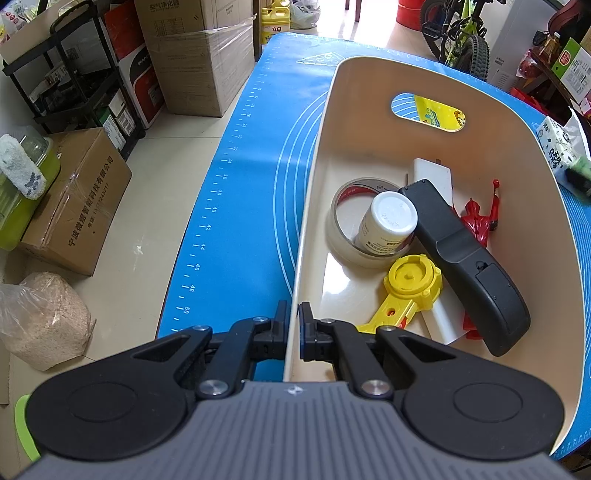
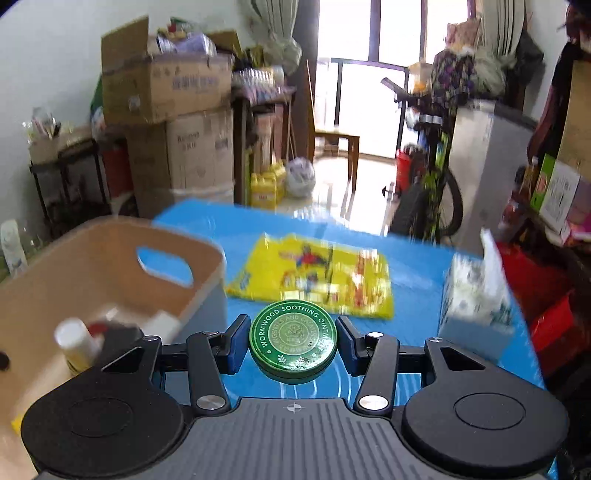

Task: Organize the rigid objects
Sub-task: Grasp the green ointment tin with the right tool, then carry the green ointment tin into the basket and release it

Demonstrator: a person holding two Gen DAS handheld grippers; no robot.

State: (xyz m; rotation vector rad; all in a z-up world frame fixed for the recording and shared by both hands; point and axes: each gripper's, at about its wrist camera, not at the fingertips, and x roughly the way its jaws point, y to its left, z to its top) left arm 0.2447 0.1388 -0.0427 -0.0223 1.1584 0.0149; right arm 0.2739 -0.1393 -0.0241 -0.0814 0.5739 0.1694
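Observation:
A cream bin [image 1: 369, 74] stands on the blue mat [image 1: 236, 206]. It holds a tape roll [image 1: 343, 236], a white bottle [image 1: 391, 221], a black remote [image 1: 469, 262], a yellow toy [image 1: 410, 284] and a red figure [image 1: 480, 218]. My left gripper [image 1: 293, 325] is shut on the bin's near-left wall. In the right wrist view my right gripper [image 2: 293, 341] is shut on a round green ointment tin [image 2: 293, 339], held above the mat to the right of the bin [image 2: 92, 266].
A yellow flat packet [image 2: 314, 277] lies on the mat beyond the tin, and a tissue pack [image 2: 476, 295] stands at the right. Cardboard boxes [image 1: 199, 59], a black shelf [image 1: 74, 74] and a bicycle [image 1: 461, 33] surround the table.

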